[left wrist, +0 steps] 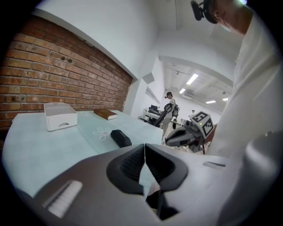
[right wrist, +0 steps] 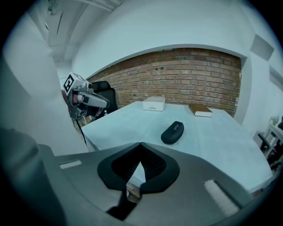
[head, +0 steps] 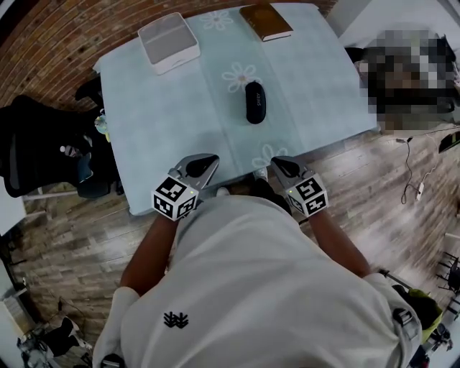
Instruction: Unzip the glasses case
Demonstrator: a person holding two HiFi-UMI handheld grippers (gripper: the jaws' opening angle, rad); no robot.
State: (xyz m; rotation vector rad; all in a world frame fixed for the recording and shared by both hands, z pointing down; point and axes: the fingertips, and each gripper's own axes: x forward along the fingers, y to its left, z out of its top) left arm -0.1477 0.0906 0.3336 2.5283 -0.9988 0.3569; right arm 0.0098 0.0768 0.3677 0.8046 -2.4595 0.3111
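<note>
1. As I stand at the near edge of the table (head: 165, 122) under its pale blue-green daisy-print cloth, my left gripper (head: 208, 162) and right gripper (head: 279, 165) hang side by side at that edge, apart from each other.
2. My left fingers are pressed together at the tips, with nothing between them.
3. My right fingers are likewise pressed tip to tip and hold nothing.
4. The black oval zip-up glasses case (head: 254, 102) lies flat near the middle of the table, well ahead of both grippers and touching neither.
5. At the far edge sits a white rectangular plastic box (head: 168, 42) on the left.
6. A brown hardcover book (head: 265, 21) lies to the right of the box, apart from the case.
</note>
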